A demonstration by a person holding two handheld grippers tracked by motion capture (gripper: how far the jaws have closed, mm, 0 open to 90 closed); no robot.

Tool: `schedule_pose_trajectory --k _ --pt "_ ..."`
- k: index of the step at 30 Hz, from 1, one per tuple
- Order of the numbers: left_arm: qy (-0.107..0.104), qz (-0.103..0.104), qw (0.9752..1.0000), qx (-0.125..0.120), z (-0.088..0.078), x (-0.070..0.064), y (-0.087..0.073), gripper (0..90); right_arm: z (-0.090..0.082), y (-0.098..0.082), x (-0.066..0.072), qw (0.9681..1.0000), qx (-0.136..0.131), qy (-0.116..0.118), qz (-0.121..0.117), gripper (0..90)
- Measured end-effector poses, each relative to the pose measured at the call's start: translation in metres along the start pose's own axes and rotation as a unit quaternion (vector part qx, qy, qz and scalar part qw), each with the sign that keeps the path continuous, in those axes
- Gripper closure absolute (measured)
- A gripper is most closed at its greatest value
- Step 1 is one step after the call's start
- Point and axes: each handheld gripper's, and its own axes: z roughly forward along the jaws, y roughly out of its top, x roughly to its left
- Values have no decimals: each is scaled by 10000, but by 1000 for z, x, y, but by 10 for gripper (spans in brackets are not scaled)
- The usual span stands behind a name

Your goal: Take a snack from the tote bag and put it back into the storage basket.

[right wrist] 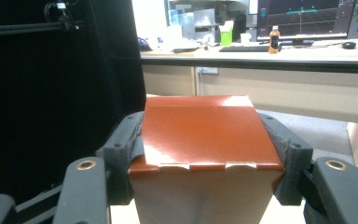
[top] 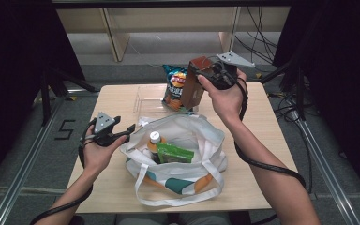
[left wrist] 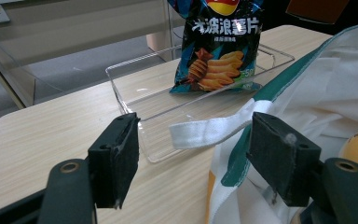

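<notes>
My right gripper (top: 205, 75) is shut on a red-brown carton (top: 192, 89), held in the air above the right end of a clear tray (top: 145, 101). In the right gripper view both pads clamp the carton (right wrist: 205, 126) by its sides. A white tote bag (top: 187, 136) lies open at the table's middle, holding a white-capped bottle (top: 155, 138) and a green box (top: 174, 153). My left gripper (top: 130, 129) stands open at the bag's left rim. In the left gripper view a white bag strap (left wrist: 209, 130) lies beyond its open jaws, untouched.
A blue chips bag (top: 174, 86) leans in the clear tray (left wrist: 126, 79) at the table's back, seen close in the left gripper view as chips bag (left wrist: 219, 51). Bare wood lies left and right of the tote. Cables trail on the floor at right.
</notes>
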Motion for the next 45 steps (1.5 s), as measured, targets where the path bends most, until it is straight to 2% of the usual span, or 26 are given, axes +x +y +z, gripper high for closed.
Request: schedule_pose_trajectory --k 2,3,6,12,19,23,24,26,27,33,37,42,45 --pt "-14 -2 10000 -20 0 0 0 327 1 0 -1 10000 -14 -4 -27 395" --pt "-13 -10 10000 -21 0 0 0 327 2 -1 0 10000 11 -5 60 395" --pt "-18 -3 10000 -18 0 0 0 327 7 -4 -2 10000 22 -75 -60 395" --pt "0 -6 10000 4 0 -1 0 327 12 -7 -1 9999 68 -154 -35 395" --pt "-3 -13 10000 0 0 -1 0 327 20 -11 -3 9996 70 -246 -117 395" --pt "-8 -18 10000 2 0 -1 0 327 24 -13 -1 9995 138 -289 -36 395" --pt "-8 -18 10000 -2 0 -1 0 327 26 -14 -1 9995 116 -281 -115 395" --pt "-9 -20 10000 -1 0 -1 0 327 27 -15 0 9994 131 -309 -49 395" --pt "-9 -16 10000 0 0 -1 0 327 29 -15 0 9994 116 -303 -126 395" --pt "-12 -15 10000 -1 0 0 0 327 36 -19 2 9990 152 -386 -147 395" --pt "-18 -39 10000 -16 1 -1 0 327 39 -22 4 9987 189 -469 -51 395" --pt "-44 -28 10000 -41 1 0 0 327 44 -25 2 9983 226 -515 -135 395" --pt "-39 -34 10000 -40 1 0 0 327 45 -29 0 9983 237 -540 13 395"
